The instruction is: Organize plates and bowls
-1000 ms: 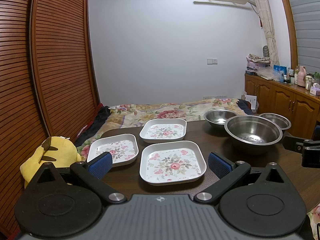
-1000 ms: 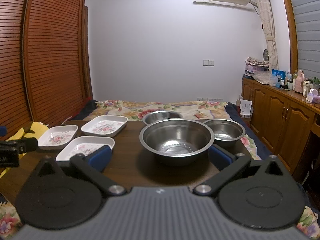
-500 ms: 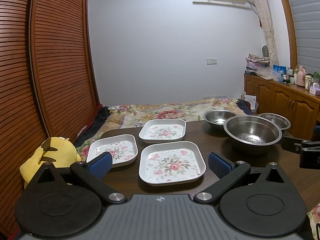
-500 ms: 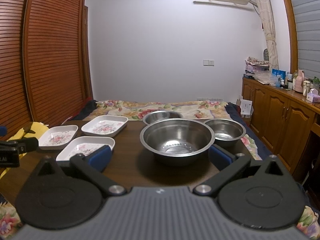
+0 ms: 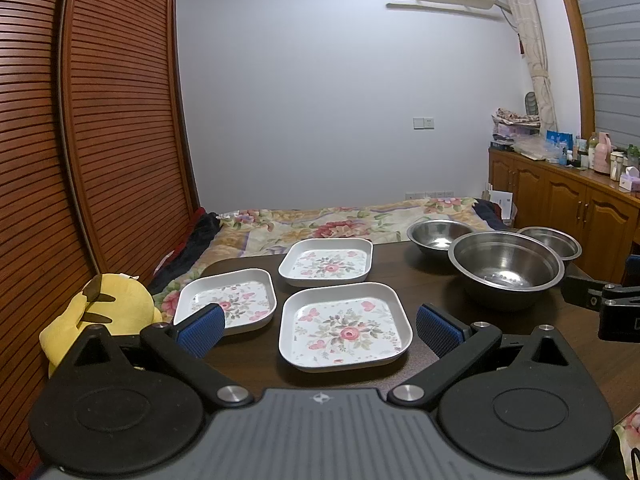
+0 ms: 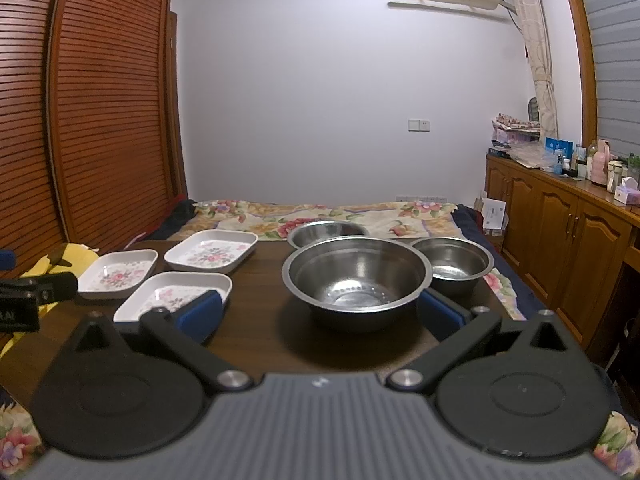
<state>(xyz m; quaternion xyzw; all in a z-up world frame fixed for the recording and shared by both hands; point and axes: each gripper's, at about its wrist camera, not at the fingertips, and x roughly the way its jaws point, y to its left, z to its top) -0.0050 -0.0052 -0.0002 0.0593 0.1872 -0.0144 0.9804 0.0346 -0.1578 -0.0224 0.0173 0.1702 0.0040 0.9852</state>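
Note:
Three white square floral plates lie on the dark table: a near one (image 5: 345,326), a left one (image 5: 228,300) and a far one (image 5: 328,263). Three steel bowls stand to the right: a large one (image 6: 356,276), a back one (image 6: 326,232) and a right one (image 6: 454,262). My left gripper (image 5: 320,330) is open, its fingers on either side of the near plate and just short of it. My right gripper (image 6: 320,312) is open, its fingers on either side of the large bowl's near wall.
A yellow plush toy (image 5: 104,308) lies off the table's left edge. A bed with a floral cover (image 5: 340,224) lies behind the table. Wooden cabinets (image 6: 560,224) run along the right wall and a slatted wardrobe (image 5: 100,140) along the left.
Both grippers have hardly moved; the left view has shifted very slightly. Plates and bowls are where they were.

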